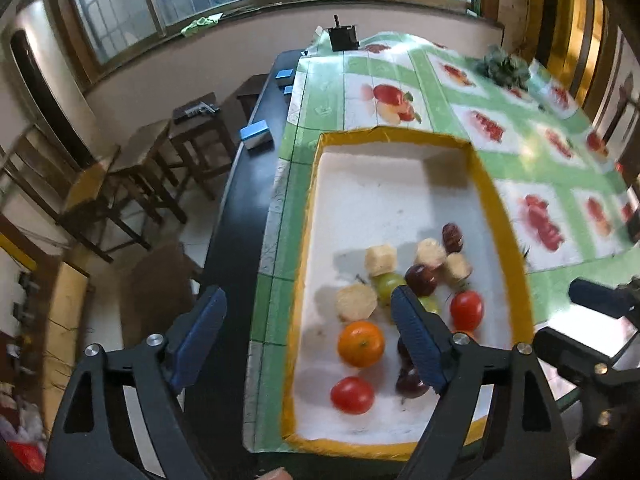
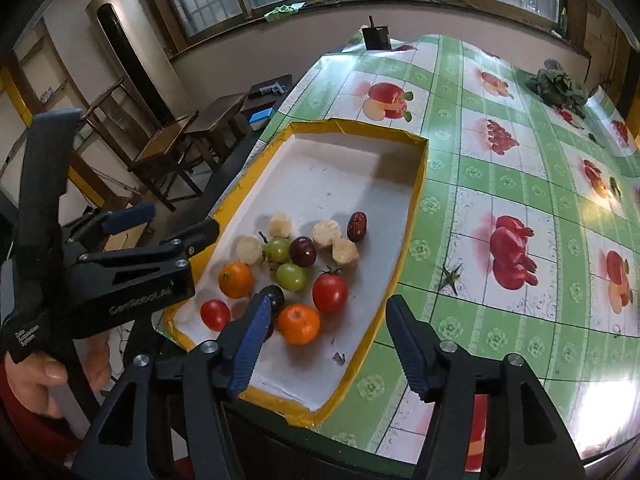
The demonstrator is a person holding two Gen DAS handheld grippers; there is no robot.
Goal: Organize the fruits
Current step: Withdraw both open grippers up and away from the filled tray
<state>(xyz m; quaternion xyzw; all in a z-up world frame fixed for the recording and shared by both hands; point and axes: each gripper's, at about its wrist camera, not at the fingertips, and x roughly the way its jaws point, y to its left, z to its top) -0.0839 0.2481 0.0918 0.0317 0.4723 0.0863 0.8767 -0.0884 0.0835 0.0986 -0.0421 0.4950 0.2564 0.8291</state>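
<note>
A white tray with a yellow rim (image 1: 400, 200) (image 2: 340, 168) lies on the table, with the fruit heaped at its near end. In the heap are oranges (image 1: 361, 343) (image 2: 299, 323), red tomatoes (image 1: 352, 395) (image 2: 329, 293), green grapes (image 1: 388, 283) (image 2: 291, 276), dark plums (image 1: 421, 279) (image 2: 303, 251), a red date (image 1: 452, 237) (image 2: 356, 226) and pale yellowish chunks (image 1: 381, 259) (image 2: 327, 233). My left gripper (image 1: 307, 292) (image 2: 182, 218) hangs open over the tray's left rim, holding nothing. My right gripper (image 2: 328, 302) (image 1: 560, 312) is open above the tray's near right corner, also holding nothing.
A green checked tablecloth (image 2: 500, 152) with fruit prints covers the table. Leafy greens (image 1: 506, 66) (image 2: 558, 84) and a dark box (image 1: 343, 36) sit at the far end. A loose green stem (image 2: 450, 276) lies right of the tray. Blue boxes (image 1: 258, 135) and wooden stools (image 1: 160, 168) stand left.
</note>
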